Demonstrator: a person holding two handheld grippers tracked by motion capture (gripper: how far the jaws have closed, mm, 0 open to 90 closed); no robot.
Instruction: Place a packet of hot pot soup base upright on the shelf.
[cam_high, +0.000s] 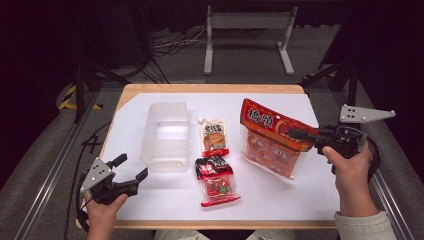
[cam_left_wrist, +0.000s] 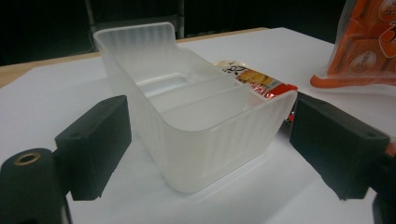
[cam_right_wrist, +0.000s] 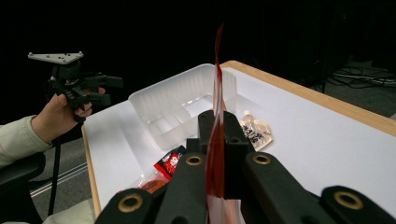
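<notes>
The right gripper (cam_high: 300, 134) has its jaws pinched tight on the top seal of the large orange-red plastic snack bag (cam_high: 272, 142), whose lower edge rests on the white sheet covering the tabletop (cam_high: 310, 195) while its top tilts up toward the gripper. In the right gripper view the bag's edge (cam_right_wrist: 216, 140) rises as a thin red strip clamped between the two black jaws. The left gripper (cam_high: 131, 170) holds nothing; its jaws stand wide apart, and just ahead of them sits the translucent white ribbed plastic bin (cam_left_wrist: 201, 126), its near end between the jaw tips without touching either.

Risks, as I judge them: the grip sits on a narrow, slick seal, so the bag's weight may let it slide out or swing when lifted. A swinging bag could sweep the small cream-and-orange sauce pouch (cam_high: 215, 137) or the small red-and-black snack packet (cam_high: 216, 180), both lying to the left of the right gripper, between the bag and the bin. The bin is light and unheld, so a bag dropped against its rim could tip or push it. The bag also looks wide for the bin and may catch on the rim.

Large pale Chinese characters run across the bag's orange header, too blurred to read; the pouch and packet carry print likewise illegible.
</notes>
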